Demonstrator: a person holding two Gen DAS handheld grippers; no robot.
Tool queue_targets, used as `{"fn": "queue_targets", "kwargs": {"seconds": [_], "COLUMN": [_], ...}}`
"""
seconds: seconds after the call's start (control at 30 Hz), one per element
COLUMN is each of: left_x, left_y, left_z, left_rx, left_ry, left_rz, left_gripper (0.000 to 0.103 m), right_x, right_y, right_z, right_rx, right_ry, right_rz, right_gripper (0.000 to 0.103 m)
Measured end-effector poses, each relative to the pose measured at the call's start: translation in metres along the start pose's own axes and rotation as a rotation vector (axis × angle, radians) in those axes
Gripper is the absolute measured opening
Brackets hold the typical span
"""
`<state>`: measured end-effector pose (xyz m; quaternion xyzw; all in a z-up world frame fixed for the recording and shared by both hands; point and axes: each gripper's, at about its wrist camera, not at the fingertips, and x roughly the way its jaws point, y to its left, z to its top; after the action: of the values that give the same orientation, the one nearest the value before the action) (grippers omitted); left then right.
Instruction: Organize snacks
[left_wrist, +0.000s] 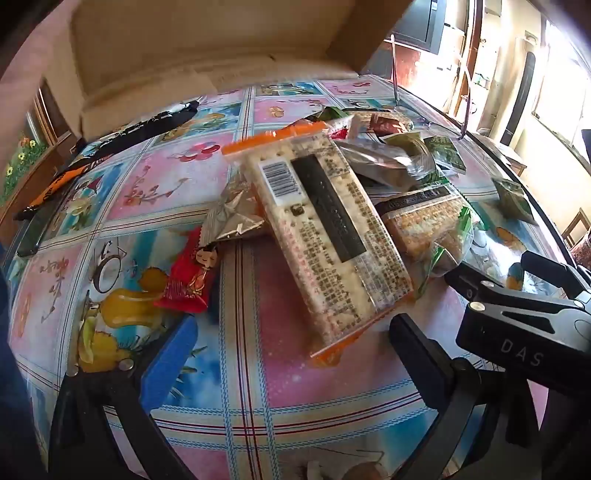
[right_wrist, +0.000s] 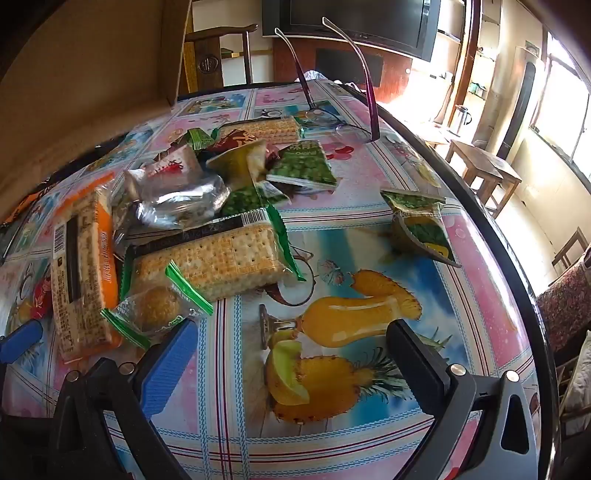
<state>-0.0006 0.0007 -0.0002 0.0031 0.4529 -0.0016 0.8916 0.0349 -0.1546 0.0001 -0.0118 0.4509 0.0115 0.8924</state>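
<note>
On the flowered tablecloth (left_wrist: 155, 184), take the long orange-edged cracker pack (left_wrist: 325, 236) as the marker; it lies label side up in the middle of the heap.

Far left of it, by the table's edge, a black-and-orange wrapper (left_wrist: 92, 158) lies stretched out, with an open cardboard box (left_wrist: 207, 40) standing behind. Just left of the pack sits a crumpled silver packet (left_wrist: 232, 218), and below that a small red sweet (left_wrist: 192, 273), both close against the pack's side.

The left gripper (left_wrist: 291, 354) tilts steeply down toward the table, jaws spread wide with nothing between them, its tips on either side of the pack's near end and not touching it.

Right of the pack lies a green-edged cracker pack (right_wrist: 218, 254), partly overlapped by a small round biscuit in a clear wrapper (right_wrist: 159, 306). Behind these a clear crinkled bag (right_wrist: 181, 199) and a green pea packet (right_wrist: 303, 166) pile together. Farther right, well apart from the heap, another pea packet (right_wrist: 421, 225) rests alone. A pair of glasses (right_wrist: 332, 118) stands at the far side.

The right gripper (right_wrist: 291, 350) is pitched down just as steeply, jaws wide and empty over the printed pineapple, its blue pad (right_wrist: 166, 369) near the round biscuit.
</note>
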Motion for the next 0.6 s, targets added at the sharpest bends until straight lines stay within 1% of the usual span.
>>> {"fn": "queue_targets", "kwargs": {"seconds": [0.6], "left_x": [-0.0015], "left_y": [0.0020], "left_z": [-0.0019], "left_rx": [0.001], "left_ry": [0.000], "left_rz": [0.001], "left_gripper": [0.103], "right_x": [0.0005], "right_y": [-0.0007], "right_z": [0.0012], "right_rx": [0.000], "right_ry": [0.000], "right_rz": [0.001], "right_gripper": [0.102]}}
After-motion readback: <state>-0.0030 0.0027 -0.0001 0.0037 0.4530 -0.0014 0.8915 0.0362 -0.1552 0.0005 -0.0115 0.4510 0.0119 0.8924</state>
